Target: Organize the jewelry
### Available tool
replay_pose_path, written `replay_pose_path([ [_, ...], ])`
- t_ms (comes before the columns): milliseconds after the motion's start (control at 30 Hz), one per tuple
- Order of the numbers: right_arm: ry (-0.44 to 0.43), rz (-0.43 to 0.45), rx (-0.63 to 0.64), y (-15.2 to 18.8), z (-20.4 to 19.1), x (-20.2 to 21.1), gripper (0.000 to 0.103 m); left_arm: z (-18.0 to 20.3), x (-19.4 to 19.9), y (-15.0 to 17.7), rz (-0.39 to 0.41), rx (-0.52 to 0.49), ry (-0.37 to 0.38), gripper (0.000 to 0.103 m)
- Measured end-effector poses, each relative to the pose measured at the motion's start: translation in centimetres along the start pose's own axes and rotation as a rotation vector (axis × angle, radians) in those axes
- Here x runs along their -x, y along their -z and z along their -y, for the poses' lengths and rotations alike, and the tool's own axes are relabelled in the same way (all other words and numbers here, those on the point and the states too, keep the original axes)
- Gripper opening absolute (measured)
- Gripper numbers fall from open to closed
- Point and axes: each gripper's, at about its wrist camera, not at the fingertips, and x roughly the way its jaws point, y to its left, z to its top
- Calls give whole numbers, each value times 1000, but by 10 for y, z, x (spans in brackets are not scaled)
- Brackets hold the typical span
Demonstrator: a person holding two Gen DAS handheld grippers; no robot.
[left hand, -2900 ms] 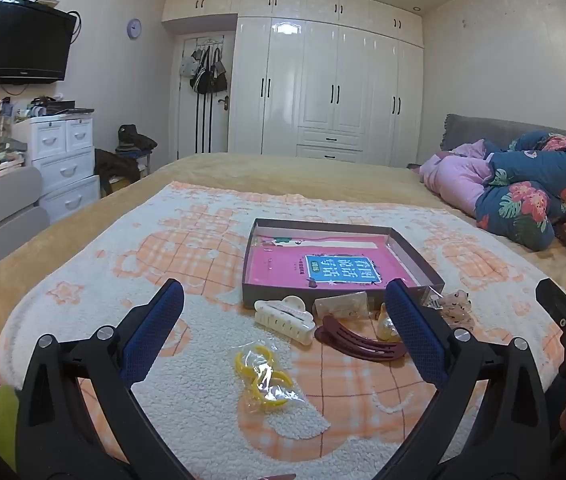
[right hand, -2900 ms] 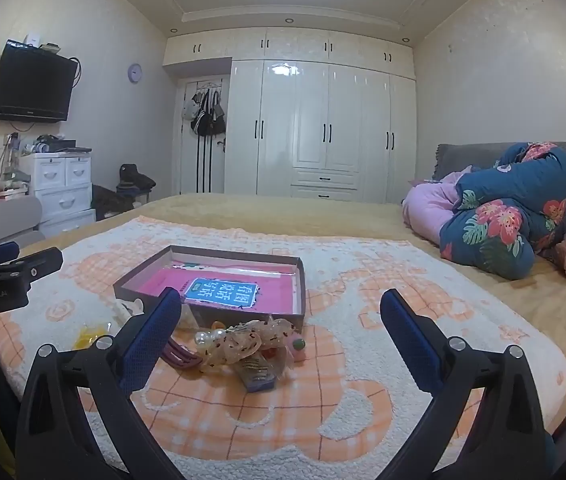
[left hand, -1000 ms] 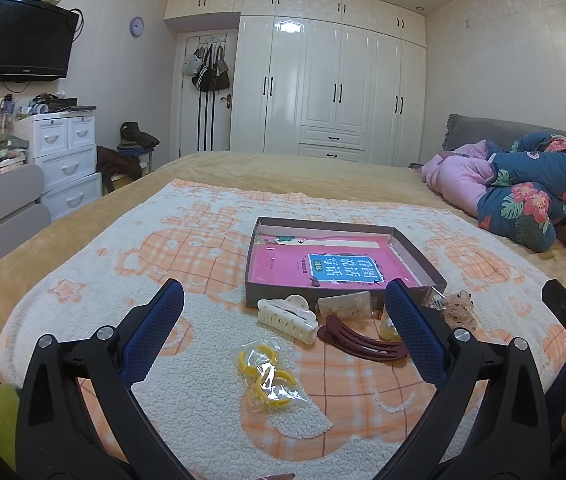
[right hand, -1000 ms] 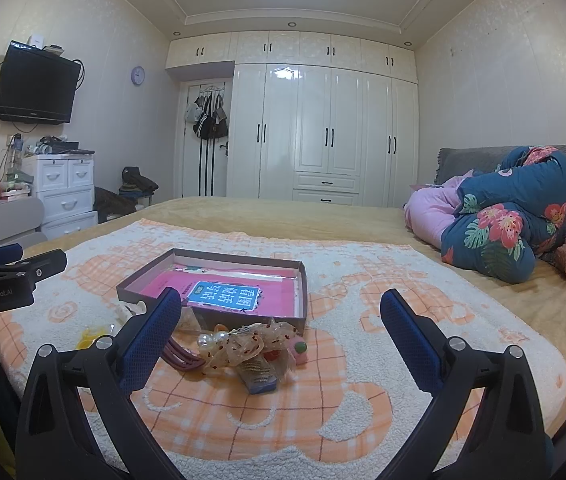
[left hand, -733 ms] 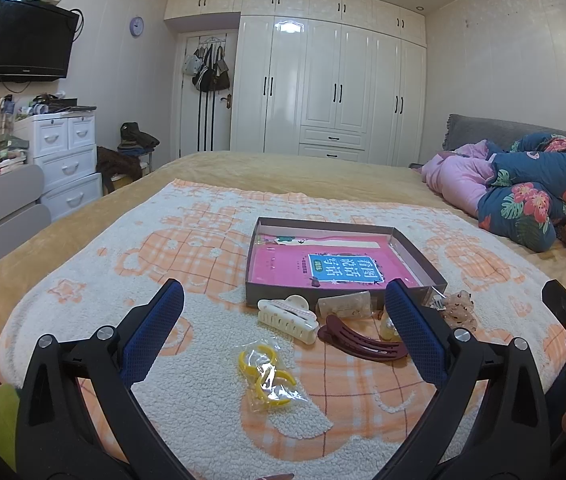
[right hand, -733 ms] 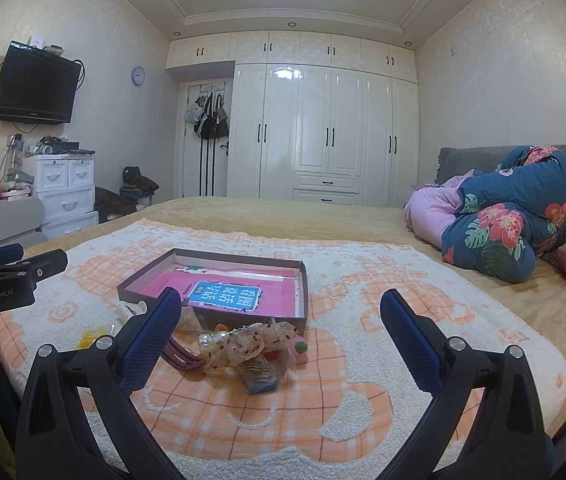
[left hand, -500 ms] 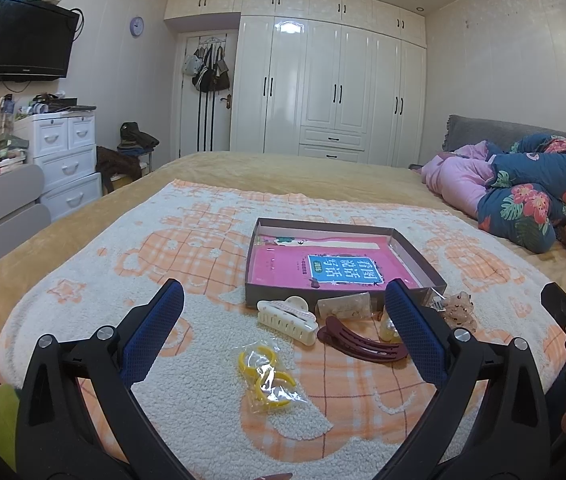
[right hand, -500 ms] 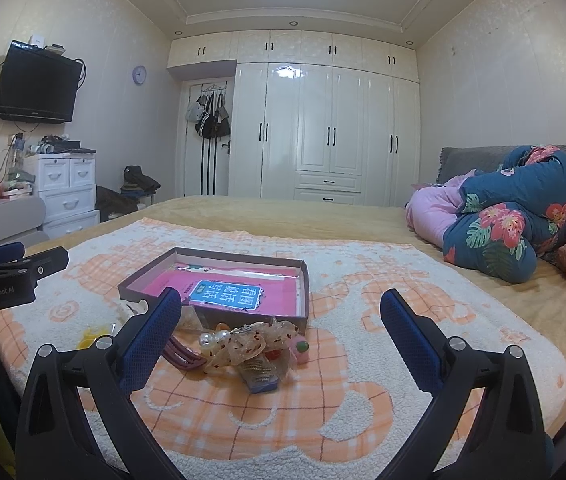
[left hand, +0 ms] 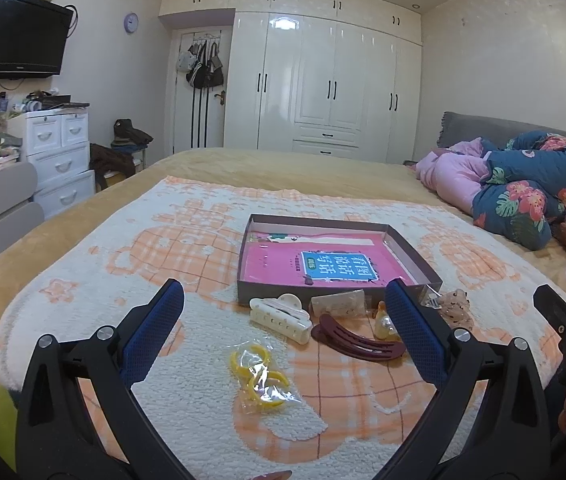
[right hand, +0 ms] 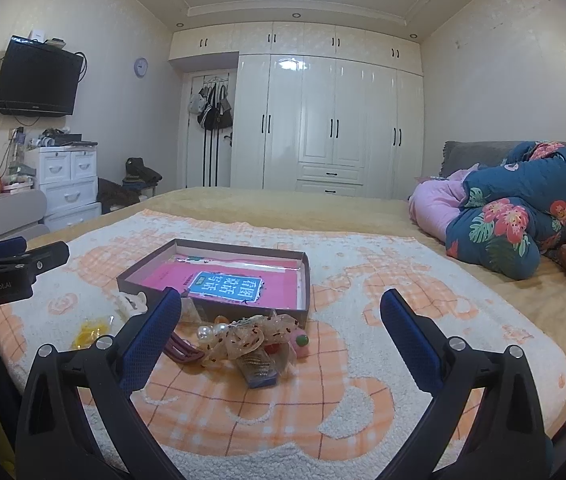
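A shallow grey box (left hand: 325, 224) with a pink book inside lies on the blanket; it also shows in the right wrist view (right hand: 151, 261). In front of it lie a white claw clip (left hand: 279, 317), a maroon hair clip (left hand: 357, 340), a bag of yellow hoops (left hand: 261, 376), a small clear packet (left hand: 338, 303) and a beige bow (right hand: 245, 336) with pearls. My left gripper (left hand: 283, 330) is open and empty, held short of the yellow hoops. My right gripper (right hand: 281, 338) is open and empty, held short of the bow.
The items lie on an orange and white fleece blanket (left hand: 123, 264) over a bed. Folded quilts (right hand: 511, 216) lie at the right. A white drawer unit (left hand: 57, 160) and a grey chair stand at the left. Wardrobes fill the far wall.
Both grippers have stayed open and nearly still. The views have shifted only slightly.
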Motion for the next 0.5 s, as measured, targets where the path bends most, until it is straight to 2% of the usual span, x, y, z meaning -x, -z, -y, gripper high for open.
replay_pose_path([
  [500, -16, -86, 5, 0, 15, -26, 97, 4, -28, -1, -92, 13, 39, 92],
])
